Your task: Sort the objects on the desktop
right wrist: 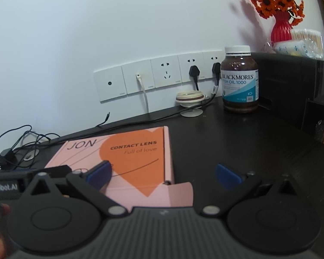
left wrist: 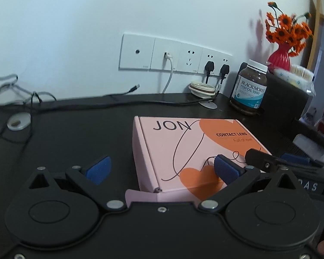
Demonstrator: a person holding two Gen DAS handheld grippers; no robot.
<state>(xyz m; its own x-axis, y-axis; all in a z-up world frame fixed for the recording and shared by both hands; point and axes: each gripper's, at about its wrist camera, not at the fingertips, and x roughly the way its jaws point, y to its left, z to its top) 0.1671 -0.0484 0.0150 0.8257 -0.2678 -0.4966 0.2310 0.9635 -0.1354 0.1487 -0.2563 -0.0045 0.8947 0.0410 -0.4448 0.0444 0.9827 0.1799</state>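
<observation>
While both pairs of blue-padded fingers stand wide apart and hold nothing, the left gripper straddles the near left corner of the pink contact lens box, and the right gripper straddles its near right corner. This two-sided stance probably serves to steady or open the box. The box lies flat on the black desk, toward the near edge, with a front flap folded outward; its contents are not visible.

Near the desk's back right corner, a brown Blackmores fish oil bottle stands upright, capped in white, its contents dark behind the glass. A tape roll rests at the back edge, below the wall sockets. Cables crowd the back left corner. On a raised black unit at the right, a red vase holds orange flowers, and a clear tub of cotton swabs sits beside it.
</observation>
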